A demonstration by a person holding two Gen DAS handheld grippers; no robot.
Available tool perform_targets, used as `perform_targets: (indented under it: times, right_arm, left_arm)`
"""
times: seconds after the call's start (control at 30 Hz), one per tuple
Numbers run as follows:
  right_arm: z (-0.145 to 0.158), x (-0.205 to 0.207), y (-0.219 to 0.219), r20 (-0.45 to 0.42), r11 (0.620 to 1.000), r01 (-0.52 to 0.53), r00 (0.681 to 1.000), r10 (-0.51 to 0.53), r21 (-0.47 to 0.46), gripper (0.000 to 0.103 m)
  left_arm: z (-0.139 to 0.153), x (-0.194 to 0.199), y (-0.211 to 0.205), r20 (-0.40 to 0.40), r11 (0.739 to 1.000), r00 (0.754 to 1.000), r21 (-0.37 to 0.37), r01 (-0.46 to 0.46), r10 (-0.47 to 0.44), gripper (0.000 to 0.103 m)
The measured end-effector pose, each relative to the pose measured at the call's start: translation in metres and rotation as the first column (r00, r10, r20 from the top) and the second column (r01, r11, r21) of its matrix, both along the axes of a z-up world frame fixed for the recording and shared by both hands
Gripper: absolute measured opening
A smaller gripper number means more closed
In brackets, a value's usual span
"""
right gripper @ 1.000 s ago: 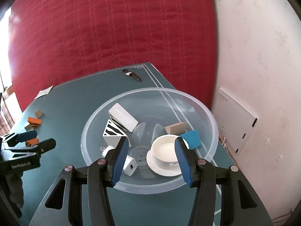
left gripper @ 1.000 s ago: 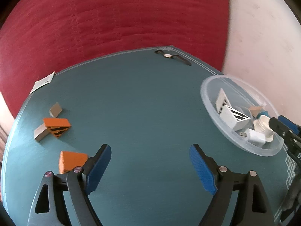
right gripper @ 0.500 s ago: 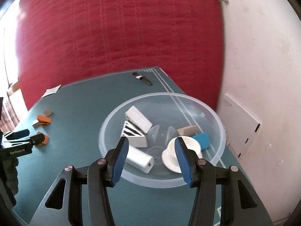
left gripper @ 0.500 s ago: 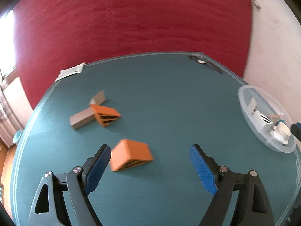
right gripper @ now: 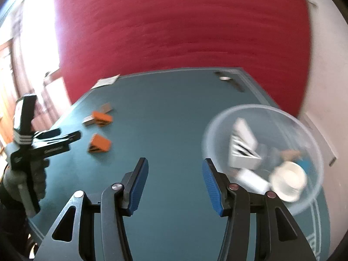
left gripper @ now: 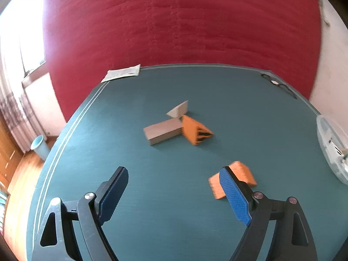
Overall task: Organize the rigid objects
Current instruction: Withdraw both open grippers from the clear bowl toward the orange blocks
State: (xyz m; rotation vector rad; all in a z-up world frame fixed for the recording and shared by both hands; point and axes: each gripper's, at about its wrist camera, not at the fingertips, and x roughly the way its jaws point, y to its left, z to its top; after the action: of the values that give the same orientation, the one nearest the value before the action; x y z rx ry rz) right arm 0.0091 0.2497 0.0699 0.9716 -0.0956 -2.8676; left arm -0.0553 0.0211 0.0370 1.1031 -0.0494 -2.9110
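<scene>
On the teal table, an orange wedge block [left gripper: 239,179] lies just behind the right fingertip of my open, empty left gripper [left gripper: 174,187]. Farther off lie an orange striped block [left gripper: 194,131], a long grey block [left gripper: 164,131] and a small grey wedge [left gripper: 179,111], touching one another. My right gripper [right gripper: 175,180] is open and empty above the table, left of the clear plastic bowl [right gripper: 219,126]. The bowl holds white striped blocks [right gripper: 242,150], a white cup on a saucer [right gripper: 288,181], a white cylinder and a blue piece. The right wrist view also shows the left gripper [right gripper: 63,138] near the orange wedge [right gripper: 100,144].
A wristwatch [left gripper: 276,83] lies at the table's far right corner. A paper leaflet [left gripper: 121,74] lies at the far left edge. A red quilted wall stands behind the table. The bowl's rim [left gripper: 326,150] shows at the left wrist view's right edge.
My left gripper has swung left, so the blocks moved from left to centre and right of its view. My right gripper has swung left away from over the bowl.
</scene>
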Motion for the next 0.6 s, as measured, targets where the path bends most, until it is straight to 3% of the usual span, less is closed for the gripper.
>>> perform_targets:
  times: [0.2, 0.4, 0.6]
  right_arm:
    - [-0.009, -0.029, -0.046, 0.041, 0.989, -0.145, 0.989, 0.144, 0.026, 0.053]
    - [-0.028, -0.061, -0.081, 0.138, 0.952, -0.307, 0.942, 0.306, -0.017, 0.053]
    - [-0.035, -0.095, -0.102, 0.169, 0.934, -0.355, 0.92, 0.354, -0.022, 0.053]
  left_arm:
    - [0.0, 0.0, -0.015, -0.01, 0.999, 0.999, 0.003, -0.033, 0.033, 0.089]
    - [-0.006, -0.002, -0.024, 0.014, 0.999, 0.999, 0.03, -0.03, 0.03, 0.089]
    - [-0.009, -0.007, -0.029, 0.018, 0.999, 0.999, 0.002, -0.041, 0.041, 0.089]
